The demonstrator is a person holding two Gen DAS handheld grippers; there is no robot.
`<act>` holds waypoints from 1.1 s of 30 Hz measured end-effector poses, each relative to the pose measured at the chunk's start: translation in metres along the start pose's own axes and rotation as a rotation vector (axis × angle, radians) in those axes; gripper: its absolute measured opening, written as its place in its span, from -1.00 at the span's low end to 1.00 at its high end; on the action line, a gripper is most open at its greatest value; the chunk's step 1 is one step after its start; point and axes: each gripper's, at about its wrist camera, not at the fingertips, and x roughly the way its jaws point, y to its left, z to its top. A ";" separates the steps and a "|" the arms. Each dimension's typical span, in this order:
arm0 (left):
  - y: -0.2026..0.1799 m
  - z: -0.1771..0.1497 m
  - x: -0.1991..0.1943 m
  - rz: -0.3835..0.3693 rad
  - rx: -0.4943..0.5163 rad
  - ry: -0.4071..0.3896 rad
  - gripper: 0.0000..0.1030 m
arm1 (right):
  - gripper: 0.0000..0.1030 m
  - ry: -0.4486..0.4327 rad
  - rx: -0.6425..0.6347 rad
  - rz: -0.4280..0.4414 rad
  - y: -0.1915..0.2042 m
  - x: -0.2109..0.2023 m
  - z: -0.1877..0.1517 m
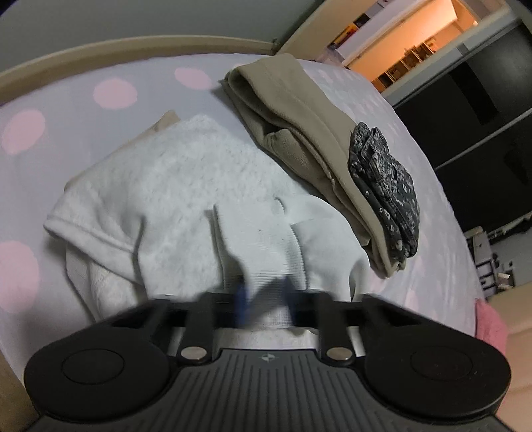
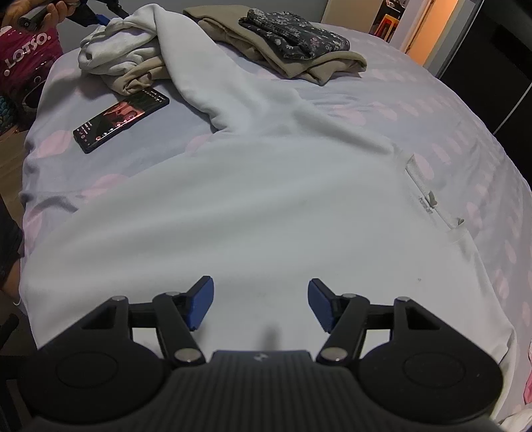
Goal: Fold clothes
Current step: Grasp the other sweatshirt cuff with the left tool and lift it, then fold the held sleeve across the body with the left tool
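Note:
A white sweatshirt (image 2: 249,206) lies spread flat on the dotted bed sheet (image 2: 449,116). My right gripper (image 2: 261,305) hovers open over its near part, with nothing between the blue pads. One long sleeve (image 2: 199,66) runs to the far left, onto a rumpled white and beige heap (image 2: 116,53). In the left wrist view my left gripper (image 1: 265,295) is blurred, and its fingers are closed on the sleeve's ribbed cuff (image 1: 266,262). The same gripper (image 2: 96,16) also shows beside that heap in the right wrist view, held by a hand (image 2: 50,10).
A folded beige garment (image 2: 266,50) with a dark floral one (image 2: 292,33) on top sits at the far side of the bed. A lit phone (image 2: 121,119) lies left of the sleeve. A pink bag (image 2: 26,56) stands off the bed's left edge. A lit doorway (image 1: 415,40) lies beyond.

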 end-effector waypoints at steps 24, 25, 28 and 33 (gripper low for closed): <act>-0.316 -0.142 -0.022 -0.448 0.627 -0.059 -1.00 | 0.30 -0.025 -0.009 -0.092 -0.017 -0.030 -0.005; -0.334 -0.162 -0.015 -0.462 0.664 -0.029 -1.00 | 0.30 -0.024 -0.004 -0.108 -0.023 -0.036 -0.007; -0.368 -0.231 0.008 -0.489 0.765 0.081 -1.00 | 0.30 -0.012 0.011 -0.148 -0.044 -0.057 -0.022; -0.424 -0.346 0.047 -0.526 0.927 0.265 -1.00 | 0.30 0.050 0.134 -0.220 -0.098 -0.082 -0.069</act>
